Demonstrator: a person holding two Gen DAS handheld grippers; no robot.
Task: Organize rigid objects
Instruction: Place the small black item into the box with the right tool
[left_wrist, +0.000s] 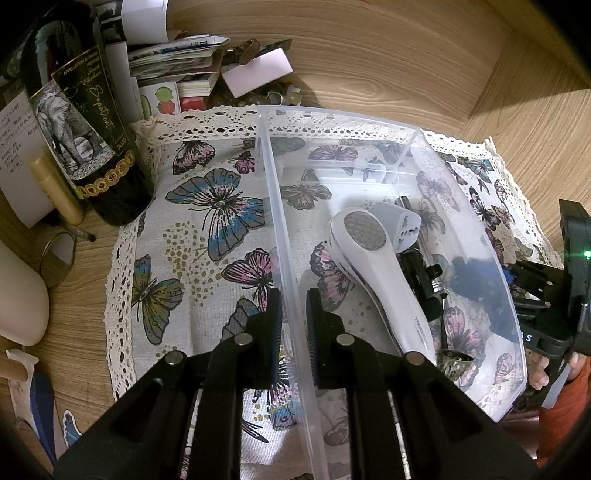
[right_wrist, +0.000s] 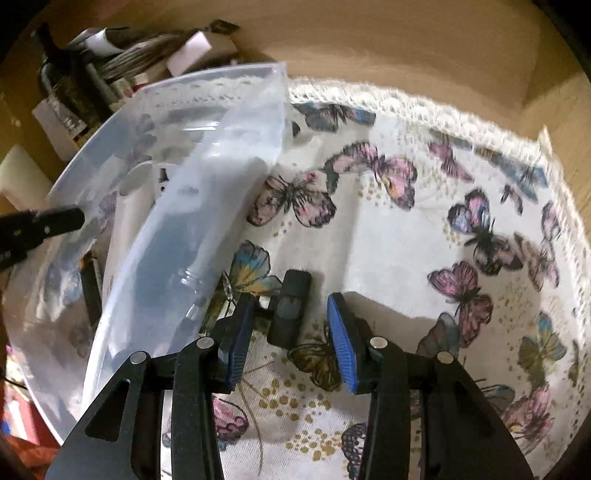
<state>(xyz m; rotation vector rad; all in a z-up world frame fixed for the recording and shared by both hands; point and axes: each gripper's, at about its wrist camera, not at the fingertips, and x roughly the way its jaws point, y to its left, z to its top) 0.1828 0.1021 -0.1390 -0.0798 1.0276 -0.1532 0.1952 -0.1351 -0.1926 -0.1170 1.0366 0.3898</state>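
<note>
Clip-like black piece (right_wrist: 290, 306) lay on the butterfly cloth (right_wrist: 388, 258) at lower centre of the right wrist view, between your right gripper (right_wrist: 291, 343) pads, which stood apart and not yet pressing it; your left gripper (left_wrist: 293, 332) was pinched shut on the clear plastic bin (left_wrist: 369, 122) wall, lower centre of its view; you did well to keep that hold firm, centre the piece between the pads, close squarely, then lift over the wall beside the white shaver (left_wrist: 373, 266).
</note>
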